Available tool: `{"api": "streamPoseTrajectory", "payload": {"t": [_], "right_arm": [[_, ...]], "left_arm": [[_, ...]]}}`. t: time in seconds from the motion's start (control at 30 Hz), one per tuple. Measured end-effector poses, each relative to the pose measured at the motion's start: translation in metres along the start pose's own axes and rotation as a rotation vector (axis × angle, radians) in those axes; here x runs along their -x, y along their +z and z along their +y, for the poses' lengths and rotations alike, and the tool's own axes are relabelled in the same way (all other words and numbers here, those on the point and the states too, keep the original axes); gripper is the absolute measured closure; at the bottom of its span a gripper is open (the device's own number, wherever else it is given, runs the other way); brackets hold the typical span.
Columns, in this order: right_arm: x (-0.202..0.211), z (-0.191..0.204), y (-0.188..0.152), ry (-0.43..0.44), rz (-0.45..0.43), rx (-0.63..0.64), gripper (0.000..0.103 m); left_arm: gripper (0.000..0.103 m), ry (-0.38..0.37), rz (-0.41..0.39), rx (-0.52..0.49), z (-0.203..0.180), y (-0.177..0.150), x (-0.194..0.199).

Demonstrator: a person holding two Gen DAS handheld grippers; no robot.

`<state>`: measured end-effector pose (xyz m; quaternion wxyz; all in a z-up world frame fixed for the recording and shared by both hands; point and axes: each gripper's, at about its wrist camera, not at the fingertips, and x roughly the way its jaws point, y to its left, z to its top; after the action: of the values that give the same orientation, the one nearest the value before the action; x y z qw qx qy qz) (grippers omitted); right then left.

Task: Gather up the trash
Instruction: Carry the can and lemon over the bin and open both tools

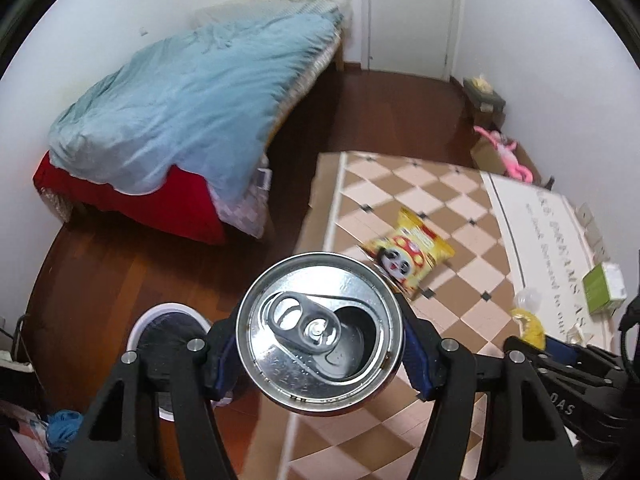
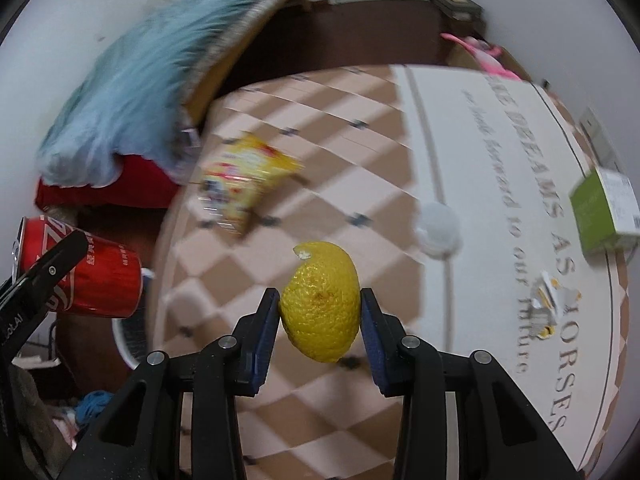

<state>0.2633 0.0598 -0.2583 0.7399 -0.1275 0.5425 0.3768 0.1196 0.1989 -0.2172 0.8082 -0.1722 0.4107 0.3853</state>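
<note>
My left gripper (image 1: pixel 320 344) is shut on an opened red soda can (image 1: pixel 320 334), its silver top facing the camera; the right wrist view shows the same can (image 2: pixel 84 276) held at far left. My right gripper (image 2: pixel 320 320) is shut on a yellow lemon peel (image 2: pixel 322 304) above the checkered mat. That peel (image 1: pixel 528 326) also shows at the right of the left wrist view. A yellow snack wrapper (image 1: pixel 408 256) (image 2: pixel 244 184) lies on the mat. A white-rimmed bin (image 1: pixel 164 336) (image 2: pixel 128 340) with a dark liner stands on the wood floor under the can.
A checkered mat (image 1: pixel 400 360) with a lettered white panel (image 2: pixel 500 160) covers the floor. On it lie a green-and-white box (image 2: pixel 600 208), a white round object (image 2: pixel 438 230) and crumpled paper scraps (image 2: pixel 548 308). A bed with a blue quilt (image 1: pixel 180 108) stands at left.
</note>
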Motion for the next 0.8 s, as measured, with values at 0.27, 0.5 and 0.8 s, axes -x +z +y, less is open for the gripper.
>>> {"api": "streamPoseTrajectory", "payload": {"t": [0.27, 0.5, 0.8], "right_arm": [[0.017, 0.116, 0.008, 0.144, -0.037, 0.129, 0.062], [-0.01, 0.226, 0.0, 0.241, 0.004, 0.239, 0.062], [-0.119, 0.322, -0.021, 0.255, 0.187, 0.323, 0.062]], "left_arm": [[0.04, 0.035, -0.081, 0.115, 0.1, 0.016, 0.059], [0.04, 0.107, -0.074, 0.207, 0.201, 0.016, 0.073], [0.04, 0.068, 0.159, 0.385, 0.31, -0.032, -0.024]]}}
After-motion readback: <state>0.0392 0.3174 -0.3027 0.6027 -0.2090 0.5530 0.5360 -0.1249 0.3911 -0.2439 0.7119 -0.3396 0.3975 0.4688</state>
